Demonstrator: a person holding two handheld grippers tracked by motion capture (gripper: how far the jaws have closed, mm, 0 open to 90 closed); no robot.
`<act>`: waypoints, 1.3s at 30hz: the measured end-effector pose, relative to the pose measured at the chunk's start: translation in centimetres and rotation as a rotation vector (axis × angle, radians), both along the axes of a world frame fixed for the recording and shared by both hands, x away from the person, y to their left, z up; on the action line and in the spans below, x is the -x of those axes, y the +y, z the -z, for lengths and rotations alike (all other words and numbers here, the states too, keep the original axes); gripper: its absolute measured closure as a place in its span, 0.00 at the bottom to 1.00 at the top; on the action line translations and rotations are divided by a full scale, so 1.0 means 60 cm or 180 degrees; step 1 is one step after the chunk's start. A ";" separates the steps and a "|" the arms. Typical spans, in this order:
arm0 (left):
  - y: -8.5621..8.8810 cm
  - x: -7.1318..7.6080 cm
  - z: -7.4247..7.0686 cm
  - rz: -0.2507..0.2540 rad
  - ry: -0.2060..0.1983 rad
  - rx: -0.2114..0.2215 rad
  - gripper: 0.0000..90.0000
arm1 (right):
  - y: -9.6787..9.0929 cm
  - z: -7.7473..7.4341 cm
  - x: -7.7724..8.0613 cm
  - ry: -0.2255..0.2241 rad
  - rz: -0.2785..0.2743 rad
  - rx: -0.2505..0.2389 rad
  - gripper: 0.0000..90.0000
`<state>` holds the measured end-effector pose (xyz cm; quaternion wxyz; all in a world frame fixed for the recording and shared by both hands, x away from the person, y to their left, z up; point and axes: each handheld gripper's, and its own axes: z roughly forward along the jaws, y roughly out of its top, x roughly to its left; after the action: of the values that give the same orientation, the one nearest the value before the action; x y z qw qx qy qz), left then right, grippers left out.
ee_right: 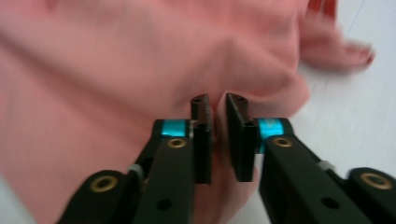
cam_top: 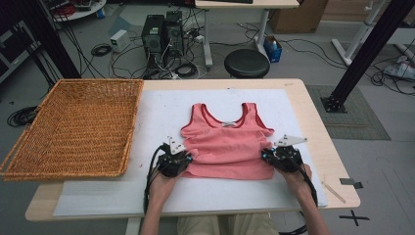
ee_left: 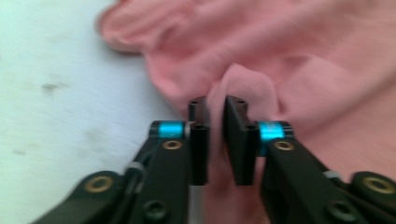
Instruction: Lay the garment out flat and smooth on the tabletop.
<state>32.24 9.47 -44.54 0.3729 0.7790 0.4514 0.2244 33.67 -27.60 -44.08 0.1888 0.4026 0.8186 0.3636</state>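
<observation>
two black, hard-edged grippers bit into opposite sides of a pink tank top at a work table. the left gripper (ee_left: 215, 109), its flat rectangular pads (ee_left: 199, 140) backed by bright blue collars and brass-coloured rivets, was nearly closed, a raised ridge of the soft knit cloth pinched between the pads. the right gripper (ee_right: 217, 107), built the same way, was likewise almost closed on a fold at the garment's other edge, the fabric bunched up between its pads (ee_right: 240, 140). in the high view the left gripper (cam_top: 188, 157) and the right gripper (cam_top: 266, 155) each carried a grey three-cornered plate and a trailing black cable, with a bare hand (cam_top: 162, 185) behind the left one.

the tank top (cam_top: 227, 144) lay flat and face up near the front middle of the table, neck towards the far side, its lower hem nearest the person. it was a matte salmon pink with darker red binding round the scooped neck and armholes and a small pale label inside the collar; shallow creases ran in from both gripped sides. it rested on a white, smooth sheet (cam_top: 161, 110) that covered most of the pale wooden table (cam_top: 313, 122). a wide, shallow rectangular wicker basket (cam_top: 73, 127), woven of tan cane, sat at the table's left end, well apart from the garment.
</observation>
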 end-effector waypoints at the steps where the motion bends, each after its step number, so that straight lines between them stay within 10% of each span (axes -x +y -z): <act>1: 0.001 -0.007 -0.005 -0.0067 -0.0054 0.0021 0.92 | 0.005 -0.007 -0.009 -0.0065 0.0062 -0.0055 0.94; 4: 0.001 -0.021 -0.006 -0.0151 -0.0111 -0.0077 0.93 | 0.018 -0.011 -0.041 -0.0191 0.0148 0.0001 0.93; 7: 0.008 -0.021 -0.002 -0.0163 -0.0033 -0.0060 0.90 | 0.016 0.000 -0.055 0.0052 0.0138 0.0039 0.72; 15: 0.039 0.018 -0.009 -0.0241 -0.0137 0.0205 0.70 | -0.066 -0.012 0.022 -0.0044 0.0763 -0.0646 0.63; 22: 0.037 0.028 0.001 -0.0251 -0.0099 0.0224 0.69 | -0.034 0.018 0.043 0.0237 0.0515 -0.0366 0.64; 26: 0.037 0.032 -0.002 -0.0242 -0.0133 0.0212 0.69 | -0.026 0.005 0.041 0.0122 0.0412 -0.0381 1.00; 34: 0.039 0.032 -0.013 -0.0270 -0.0196 0.0211 0.68 | 0.039 -0.020 0.013 -0.0053 0.0180 -0.0384 1.00; 39: 0.038 0.034 -0.020 -0.0264 -0.0238 0.0211 0.67 | 0.080 0.009 -0.019 0.0205 -0.0023 0.0001 0.90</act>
<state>30.21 11.78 -43.31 0.4055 0.7379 0.4762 0.2535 34.79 -22.78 -44.60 0.1611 0.4111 0.8258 0.3510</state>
